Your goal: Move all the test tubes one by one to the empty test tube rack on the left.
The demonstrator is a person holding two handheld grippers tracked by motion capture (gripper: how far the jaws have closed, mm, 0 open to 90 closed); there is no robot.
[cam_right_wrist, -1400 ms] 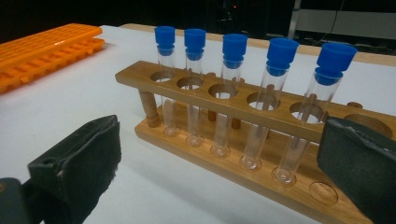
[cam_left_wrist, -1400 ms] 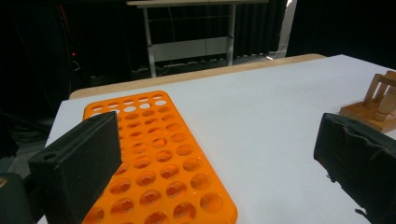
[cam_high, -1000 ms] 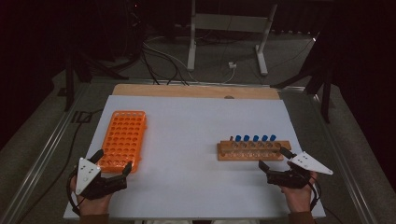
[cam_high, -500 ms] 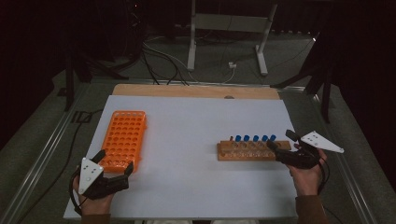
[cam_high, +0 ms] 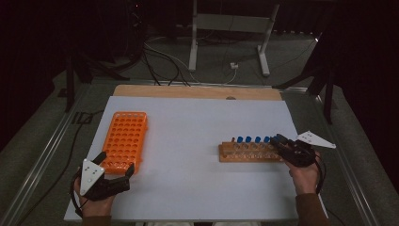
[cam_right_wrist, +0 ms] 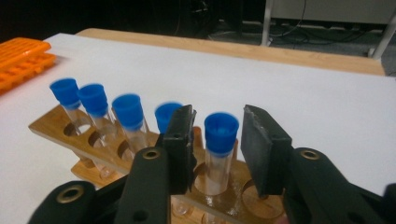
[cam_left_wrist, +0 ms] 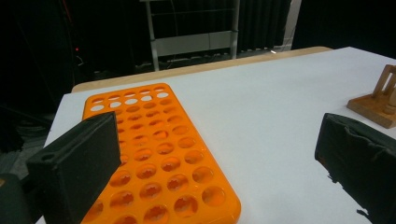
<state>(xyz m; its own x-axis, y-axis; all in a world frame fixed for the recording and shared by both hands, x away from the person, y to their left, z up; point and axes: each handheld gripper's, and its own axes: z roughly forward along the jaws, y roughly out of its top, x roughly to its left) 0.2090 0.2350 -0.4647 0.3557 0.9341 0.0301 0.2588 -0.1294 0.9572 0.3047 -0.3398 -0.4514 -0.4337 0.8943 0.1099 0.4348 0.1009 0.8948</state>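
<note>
A wooden tube rack (cam_high: pixel 248 153) lies right of centre and holds several clear tubes with blue caps (cam_high: pixel 254 139). My right gripper (cam_high: pixel 280 143) is at the rack's right end. In the right gripper view it (cam_right_wrist: pixel 218 145) stands open, its jaws either side of one blue-capped tube (cam_right_wrist: pixel 220 127) that sits in the rack (cam_right_wrist: pixel 56 127), with a small gap on each side. An empty orange rack (cam_high: pixel 124 140) lies at the left. My left gripper (cam_high: pixel 115 165) hovers at its near end, wide open (cam_left_wrist: pixel 219 163) above the orange rack (cam_left_wrist: pixel 154 154) with nothing held.
White sheet (cam_high: pixel 188 122) covers the table, with a wooden edge strip (cam_high: pixel 197 92) at the far side. Cables and a metal stand (cam_high: pixel 226 28) lie on the floor beyond. The wooden rack's end (cam_left_wrist: pixel 378 105) shows far right in the left gripper view.
My right gripper has moved forward from the near edge to the wooden rack's right end and now straddles a blue-capped tube. The left gripper has barely shifted.
</note>
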